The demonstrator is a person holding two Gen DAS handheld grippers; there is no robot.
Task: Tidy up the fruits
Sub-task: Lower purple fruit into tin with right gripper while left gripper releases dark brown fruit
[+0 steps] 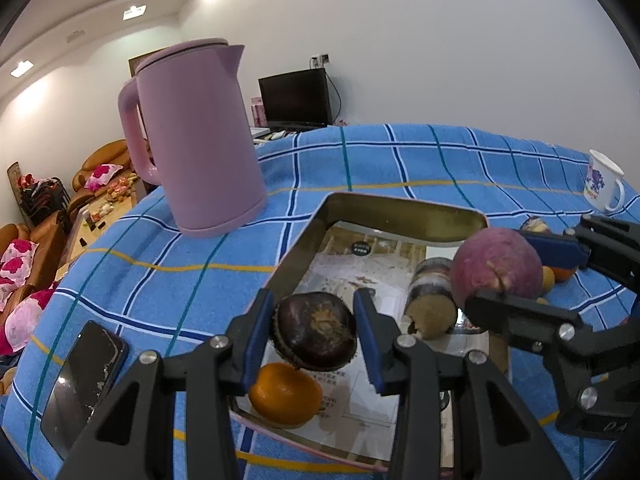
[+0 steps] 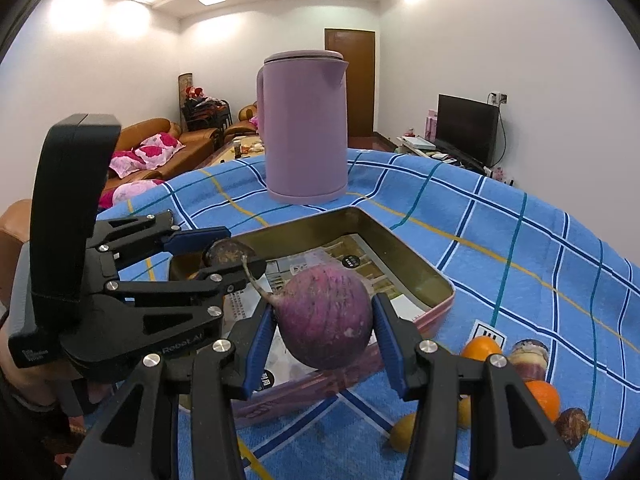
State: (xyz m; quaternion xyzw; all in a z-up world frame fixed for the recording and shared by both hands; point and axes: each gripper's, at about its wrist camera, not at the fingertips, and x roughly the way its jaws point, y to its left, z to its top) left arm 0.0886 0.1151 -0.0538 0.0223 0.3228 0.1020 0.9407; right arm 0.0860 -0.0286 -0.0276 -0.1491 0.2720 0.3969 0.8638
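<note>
Presently both grippers are hovering over the gold-walled tin tray (image 1: 400, 210), which is lying on the blue checked cloth (image 1: 460, 160) with its walls standing up on the far and left sides; the left gripper (image 1: 314, 338) is clamping a dark purple-brown fruit (image 1: 314, 334) between its blue pads, jaws narrowed to the fruit's width, above the tray's near-left corner; just below it an orange (image 1: 285, 395) is sitting inside that corner against the rim. Over the tray's right side the right gripper (image 2: 324, 336) is gripping a round purple radish (image 2: 324, 320) with a thin root tail, pads pressing on both flanks. Inside the tray, between the two grippers, a cut cane-like piece (image 1: 432, 300) is lying on a printed paper liner; the rest of the tray floor is lying bare toward the far wall.

Beyond the tray's far-left corner a pink kettle (image 1: 200, 140) is standing upright, near but apart from the tray; left of the tray a dark phone (image 1: 80, 376) is lying close to the cloth's edge; far right of the tray a white mug (image 1: 604, 186) is standing near the table's far edge. Right of the tray, oranges (image 2: 482, 348), small yellow fruits and brown ones are lying loose on the cloth.

White lettering on the left gripper's body is partly readable as "Robot.AI"; the liner's print is too small to read.
</note>
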